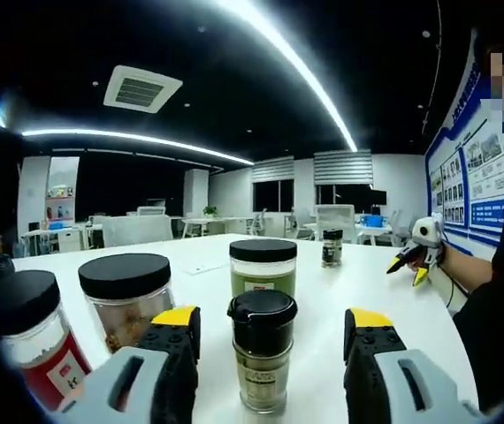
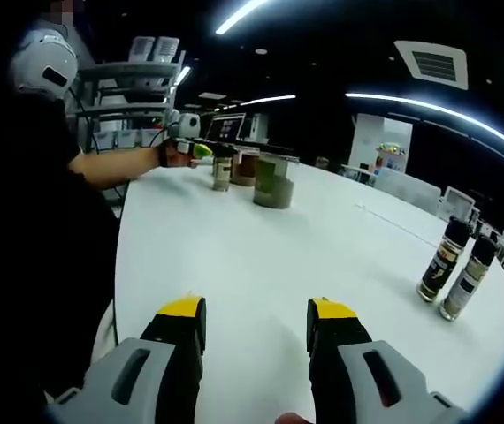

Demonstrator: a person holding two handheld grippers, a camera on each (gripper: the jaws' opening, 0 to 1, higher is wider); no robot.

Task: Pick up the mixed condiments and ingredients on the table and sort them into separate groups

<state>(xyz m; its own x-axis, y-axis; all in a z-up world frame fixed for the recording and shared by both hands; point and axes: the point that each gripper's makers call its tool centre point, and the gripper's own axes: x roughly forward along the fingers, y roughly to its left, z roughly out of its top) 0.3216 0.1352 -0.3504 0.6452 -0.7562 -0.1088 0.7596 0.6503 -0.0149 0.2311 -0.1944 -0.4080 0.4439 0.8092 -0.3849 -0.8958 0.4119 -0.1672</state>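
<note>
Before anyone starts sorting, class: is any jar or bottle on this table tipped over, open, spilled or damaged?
Nothing stands out. The small spice jar, the green-filled jar and the red-labelled jar stand upright with lids on, as do the two dark bottles. The white table shows no spills.

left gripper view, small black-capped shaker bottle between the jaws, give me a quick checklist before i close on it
1. Left gripper open: ok, the jaws stand apart with yellow tips on both sides.
2. Small clear shaker bottle with black flip cap between the jaws: ok, roughly centred.
3. Bottle upright: ok.
4. Room beside it: not ok, the wide clear jar with black lid and brown contents sits close behind the left jaw.
5. Green-filled clear jar with black lid behind the bottle: cannot tell whether they are apart.
6. Right gripper out of the way: ok, open over bare white table.
</note>
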